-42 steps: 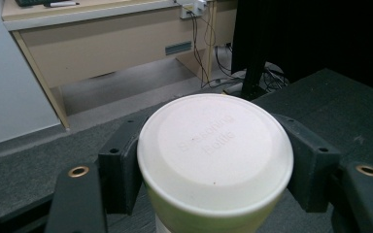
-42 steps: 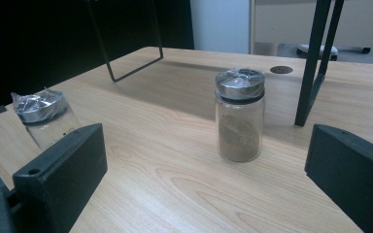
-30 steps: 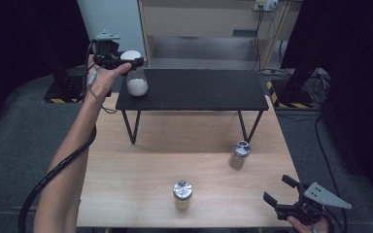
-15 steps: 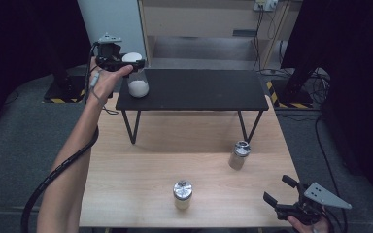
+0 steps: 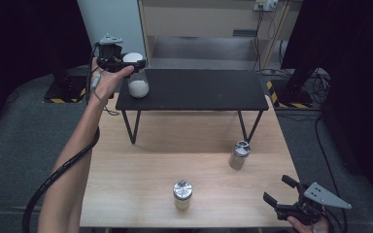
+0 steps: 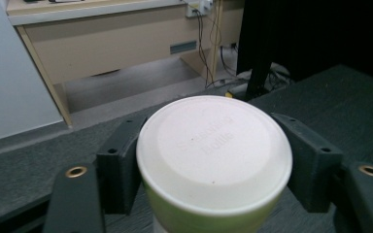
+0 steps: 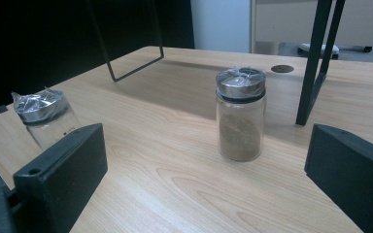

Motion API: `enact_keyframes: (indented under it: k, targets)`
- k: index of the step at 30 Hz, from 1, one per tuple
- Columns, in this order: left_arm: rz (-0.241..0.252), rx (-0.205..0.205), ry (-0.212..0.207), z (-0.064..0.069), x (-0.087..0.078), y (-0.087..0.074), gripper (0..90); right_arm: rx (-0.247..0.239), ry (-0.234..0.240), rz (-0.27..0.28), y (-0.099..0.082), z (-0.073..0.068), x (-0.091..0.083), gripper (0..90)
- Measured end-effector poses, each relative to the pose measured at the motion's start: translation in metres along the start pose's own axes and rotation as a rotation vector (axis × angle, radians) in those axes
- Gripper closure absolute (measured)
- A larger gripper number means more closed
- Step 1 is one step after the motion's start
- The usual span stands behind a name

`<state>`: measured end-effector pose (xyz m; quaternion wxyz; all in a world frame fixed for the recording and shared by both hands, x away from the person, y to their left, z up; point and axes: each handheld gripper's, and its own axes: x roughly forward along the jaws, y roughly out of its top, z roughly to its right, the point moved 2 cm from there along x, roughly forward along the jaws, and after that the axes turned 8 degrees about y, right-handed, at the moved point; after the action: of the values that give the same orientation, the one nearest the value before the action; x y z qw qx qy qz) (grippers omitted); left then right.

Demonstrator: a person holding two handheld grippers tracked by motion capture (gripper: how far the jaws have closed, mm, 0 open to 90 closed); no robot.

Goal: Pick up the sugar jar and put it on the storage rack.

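High view: the left gripper [image 5: 132,62] is at the far left corner of the black raised shelf [image 5: 199,90], its jaws on either side of the white lid [image 5: 133,58] of a clear jar [image 5: 138,83] holding white powder, which stands on that corner. Left gripper view shows the lid [image 6: 213,150] between the 2 black jaws, which have just been opening; they sit close beside its rim, and whether they press it I cannot tell. The right gripper [image 5: 279,190] rests at the near right edge of the wooden table [image 5: 141,170], jaws wide apart with nothing between them. 2 metal-capped jars stand on the table, the brown-spice jar [image 5: 238,155] and the pale-filled jar [image 5: 182,193], well apart
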<state>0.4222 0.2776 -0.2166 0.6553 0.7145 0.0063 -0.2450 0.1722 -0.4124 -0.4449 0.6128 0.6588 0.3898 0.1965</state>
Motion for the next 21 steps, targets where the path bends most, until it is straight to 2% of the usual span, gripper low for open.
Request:
enact_keyframes:
  k: [3,5,8,12,21]
  targets:
    - [0.003,0.001,-0.008,0.003,0.001,0.001,19.2,-0.001,-0.001,-0.001,0.000,0.000,0.000,2.2]
    - [0.013,-0.005,0.012,0.008,0.001,0.002,10.0,-0.001,0.000,0.000,0.000,0.000,0.000,2.2]
    - [0.030,-0.008,0.031,0.012,-0.001,0.005,5.0,0.000,0.000,-0.001,0.000,0.000,0.000,2.2]
    - [0.052,0.009,0.046,0.017,-0.005,0.010,2.8,-0.002,0.000,0.002,0.000,0.000,0.000,2.2]
    - [0.106,0.036,0.032,0.018,-0.021,0.019,2.5,-0.003,0.001,0.000,0.000,0.000,-0.001,2.2]
